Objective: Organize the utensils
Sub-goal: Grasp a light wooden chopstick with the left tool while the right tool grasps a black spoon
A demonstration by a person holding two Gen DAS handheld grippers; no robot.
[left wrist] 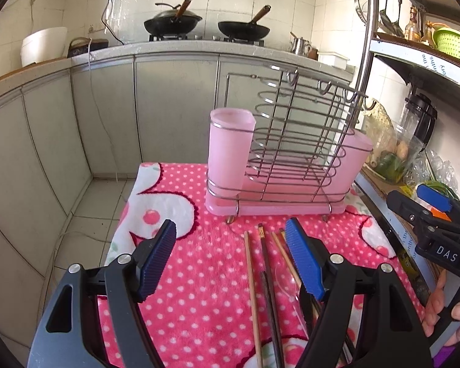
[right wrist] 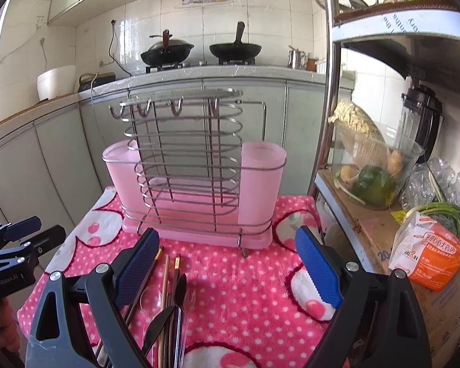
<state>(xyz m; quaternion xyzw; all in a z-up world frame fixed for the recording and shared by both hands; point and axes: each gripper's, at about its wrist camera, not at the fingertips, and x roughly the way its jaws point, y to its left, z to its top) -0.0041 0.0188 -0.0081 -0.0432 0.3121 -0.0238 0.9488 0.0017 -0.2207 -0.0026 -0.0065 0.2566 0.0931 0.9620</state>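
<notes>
Left tongs (left wrist: 230, 263) wide, empty, hovering over cloth (left wrist: 184, 245). Chopsticks (left wrist: 251, 282) and dark cutlery (right wrist: 168, 316) lie loose in bundle on cloth, in front of rack (left wrist: 276, 159); pink cup (left wrist: 227, 150) at rack end empty. Right tongs (right wrist: 227, 270) wide, empty, near bundle. Risk: thin sticks crossed and overlapping, so pinch may lift several or roll one off soft cloth; tall rack could tip if bumped.

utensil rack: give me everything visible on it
The utensil rack is a chrome wire frame on a pink plastic base, upright on the polka-dot cloth. Hooks line the top; stacked wire loops form the middle. A frosted pink cup sits at each end, both looking empty. Chopsticks lie just in front, apart from it.
</notes>
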